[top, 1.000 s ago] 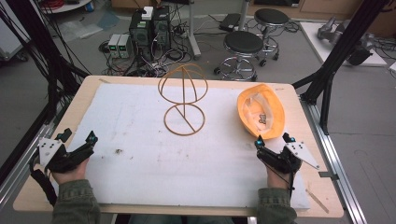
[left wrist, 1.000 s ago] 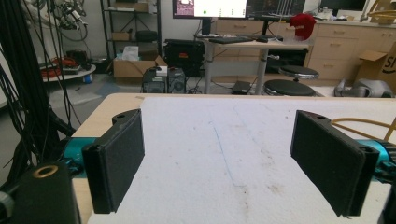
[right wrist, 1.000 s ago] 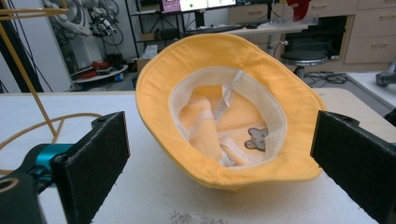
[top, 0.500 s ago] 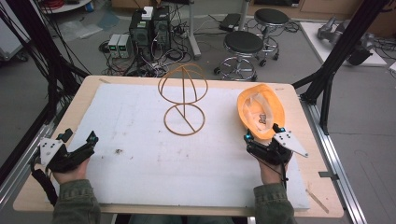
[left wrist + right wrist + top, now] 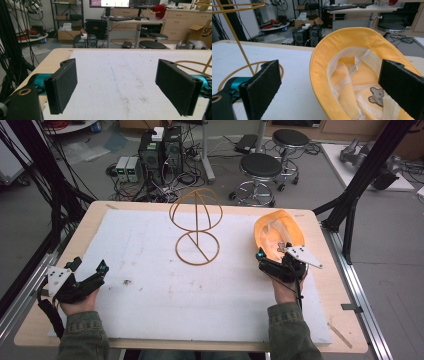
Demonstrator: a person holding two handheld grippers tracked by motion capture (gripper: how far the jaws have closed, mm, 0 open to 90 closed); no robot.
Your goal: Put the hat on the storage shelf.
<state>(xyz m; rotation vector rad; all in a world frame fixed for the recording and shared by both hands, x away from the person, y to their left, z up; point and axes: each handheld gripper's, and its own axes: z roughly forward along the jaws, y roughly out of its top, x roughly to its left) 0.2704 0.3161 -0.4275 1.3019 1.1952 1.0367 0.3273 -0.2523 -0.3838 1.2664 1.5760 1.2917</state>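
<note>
**Hat and stand: right side lined up for pickup**

- Hat [image 5: 278, 236]: orange cloth, lying crown-down w/ lining and label up, far right of worktop [image 5: 125, 210]. Opening faces up, so the near brim is free to pinch.
- Wire stand [image 5: 196, 226]: gold, ring base, dome top, upright mid-worktop, left of hat, apart from it. Prob. the place the hat goes.
- Right hand-held gripper [image 5: 272, 260]: at hat's near brim, jaws wide apart, holding nothing; in right gripper view the brim sits between the pads [image 5: 262, 87], one pad inside the hat.
- Left hand-held gripper [image 5: 102, 270]: near-left corner, well apart from both, jaws wide open, empty; looks parked, keeping clear.
</note>
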